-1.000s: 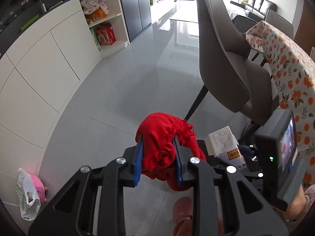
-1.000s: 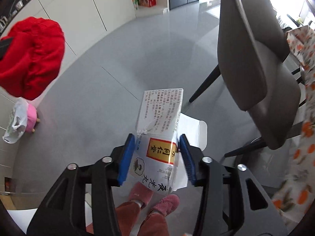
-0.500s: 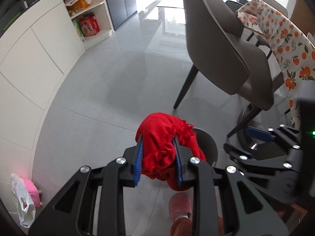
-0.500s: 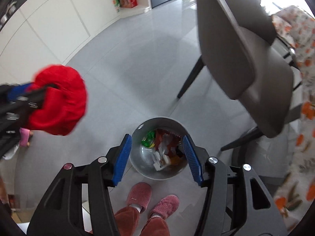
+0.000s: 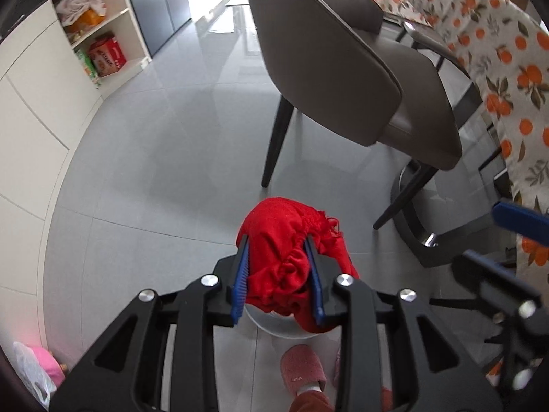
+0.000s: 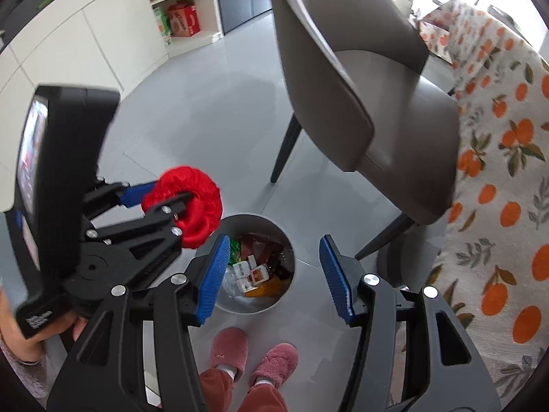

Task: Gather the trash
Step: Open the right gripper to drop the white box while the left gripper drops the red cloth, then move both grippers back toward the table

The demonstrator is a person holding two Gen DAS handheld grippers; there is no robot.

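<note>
The left tongs (image 5: 278,274) are clamped on a bunched red cloth (image 5: 284,240), their blue pads pressing into it from both sides so the soft bundle cannot slip while it is carried. In the right wrist view that cloth (image 6: 192,202) hangs at the left rim of the round grey bin (image 6: 255,264) on the floor, just short of the opening rather than squarely over it, which I judge to be the lead-up to dropping it in. The bin holds wrappers and small cartons, so the trash is gathering there. The right tongs (image 6: 274,274) stand wide apart and hold nothing; they point down at the bin from above, framing it between their pads, and look to be idle, leaving room for the left. Both tools tilt forward and down, held in front of the person, whose pink slippers (image 6: 254,353) stand close to the bin, beside the grey chair (image 6: 360,96)
</note>
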